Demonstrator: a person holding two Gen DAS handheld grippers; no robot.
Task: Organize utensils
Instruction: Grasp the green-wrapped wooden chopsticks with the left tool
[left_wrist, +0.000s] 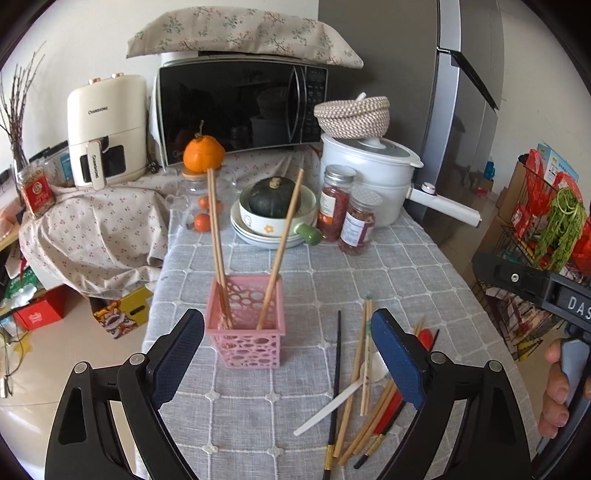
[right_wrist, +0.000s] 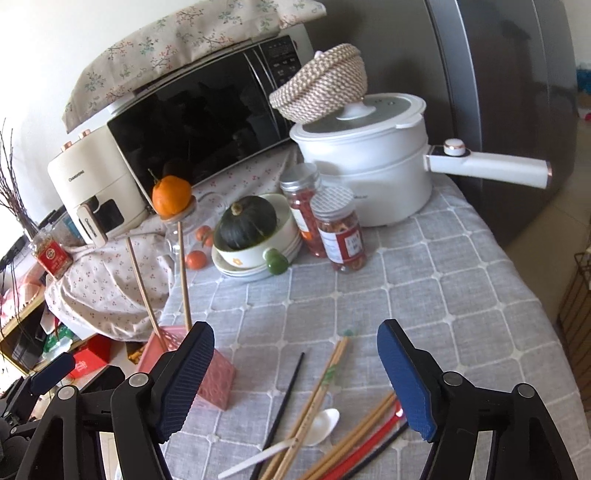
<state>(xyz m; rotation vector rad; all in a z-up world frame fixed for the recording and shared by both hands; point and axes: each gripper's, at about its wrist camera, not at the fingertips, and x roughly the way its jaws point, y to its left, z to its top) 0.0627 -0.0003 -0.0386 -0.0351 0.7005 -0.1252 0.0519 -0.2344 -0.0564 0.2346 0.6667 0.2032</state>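
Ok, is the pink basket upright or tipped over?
Upright. The pink basket stands on its base on the tablecloth, mouth up, with wooden chopsticks leaning inside it.

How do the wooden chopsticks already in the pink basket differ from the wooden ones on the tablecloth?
The two wooden chopsticks in the pink basket stand nearly upright, one leaning left and the other right; the loose wooden chopsticks lie flat on the tablecloth. The basket pair stands alone; the loose ones lie mixed with a white spoon and black and red chopsticks. Both sets are plain light wood.
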